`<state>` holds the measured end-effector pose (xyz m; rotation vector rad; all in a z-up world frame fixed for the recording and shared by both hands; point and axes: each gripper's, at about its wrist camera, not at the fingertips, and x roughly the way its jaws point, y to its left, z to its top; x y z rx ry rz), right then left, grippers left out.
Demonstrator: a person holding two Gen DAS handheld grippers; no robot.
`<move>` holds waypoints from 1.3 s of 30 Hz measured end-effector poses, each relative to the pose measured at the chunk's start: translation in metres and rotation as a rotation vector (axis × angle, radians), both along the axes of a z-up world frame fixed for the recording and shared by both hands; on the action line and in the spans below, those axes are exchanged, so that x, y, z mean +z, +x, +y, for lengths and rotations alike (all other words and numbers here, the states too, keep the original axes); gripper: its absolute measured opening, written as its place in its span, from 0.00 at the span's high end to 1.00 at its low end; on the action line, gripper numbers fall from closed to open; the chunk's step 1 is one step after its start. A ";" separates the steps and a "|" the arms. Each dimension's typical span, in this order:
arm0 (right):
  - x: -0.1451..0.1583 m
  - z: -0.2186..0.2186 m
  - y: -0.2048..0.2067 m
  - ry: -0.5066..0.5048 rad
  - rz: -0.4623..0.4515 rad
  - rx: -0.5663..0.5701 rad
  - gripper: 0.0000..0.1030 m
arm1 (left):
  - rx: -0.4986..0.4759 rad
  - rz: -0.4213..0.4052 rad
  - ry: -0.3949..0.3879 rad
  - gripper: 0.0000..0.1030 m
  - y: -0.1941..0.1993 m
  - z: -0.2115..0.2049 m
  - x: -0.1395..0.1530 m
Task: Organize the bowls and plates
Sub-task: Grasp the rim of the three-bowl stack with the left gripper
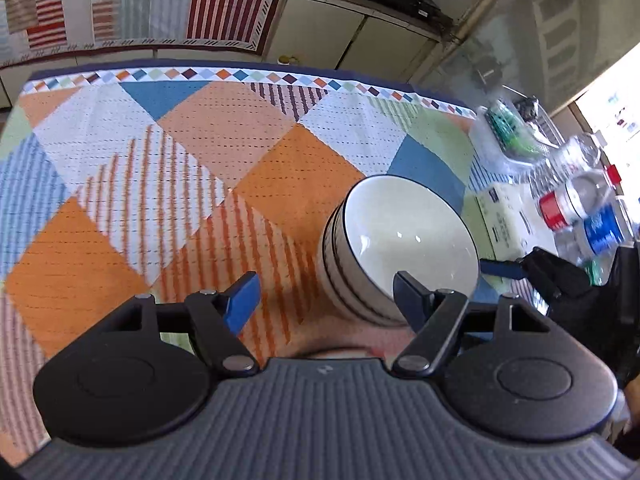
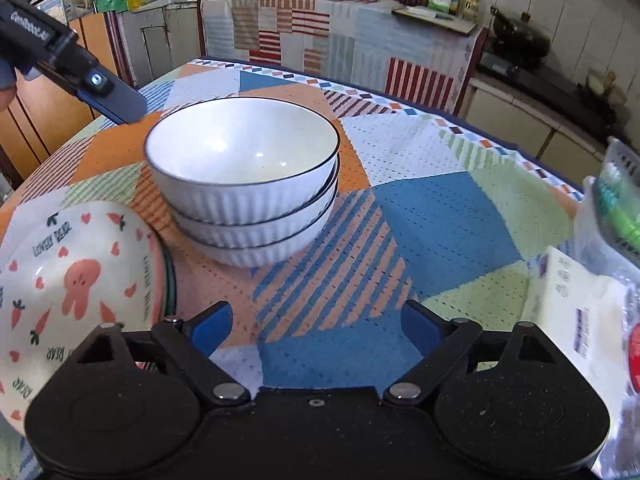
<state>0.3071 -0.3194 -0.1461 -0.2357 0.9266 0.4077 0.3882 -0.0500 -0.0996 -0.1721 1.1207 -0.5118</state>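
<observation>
A stack of three white ribbed bowls (image 2: pixel 244 184) with dark rims stands on the patchwork tablecloth (image 2: pixel 432 216). My right gripper (image 2: pixel 320 320) hangs open over the cloth in front of the stack, with nothing between its fingers. A plate printed with a pink rabbit and carrots (image 2: pixel 80 280) lies at its left, on top of a dark-rimmed dish. In the left wrist view the bowl stack (image 1: pixel 400 240) sits just past the right finger of my open left gripper (image 1: pixel 326 300). A blue finger (image 2: pixel 120 100) of the left gripper reaches toward the stack's far left rim.
A pack of tissues (image 2: pixel 580 312), bottles with red and blue labels (image 1: pixel 580 216) and a clear plastic basket (image 2: pixel 616 200) crowd the table's right side. Kitchen counters and a cloth-covered cabinet (image 2: pixel 320 32) stand behind the table's far edge.
</observation>
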 end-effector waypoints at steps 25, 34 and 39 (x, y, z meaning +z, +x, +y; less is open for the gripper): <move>-0.039 0.051 0.040 0.182 0.033 -0.010 0.09 | -0.063 0.012 -0.005 0.54 0.017 -0.047 -0.052; -0.033 0.047 0.021 0.195 -0.063 -0.066 0.09 | -0.135 -0.071 0.067 0.54 0.003 -0.061 -0.027; -0.018 0.048 0.002 0.227 -0.099 -0.101 0.09 | -0.157 -0.078 0.069 0.54 -0.010 -0.057 -0.005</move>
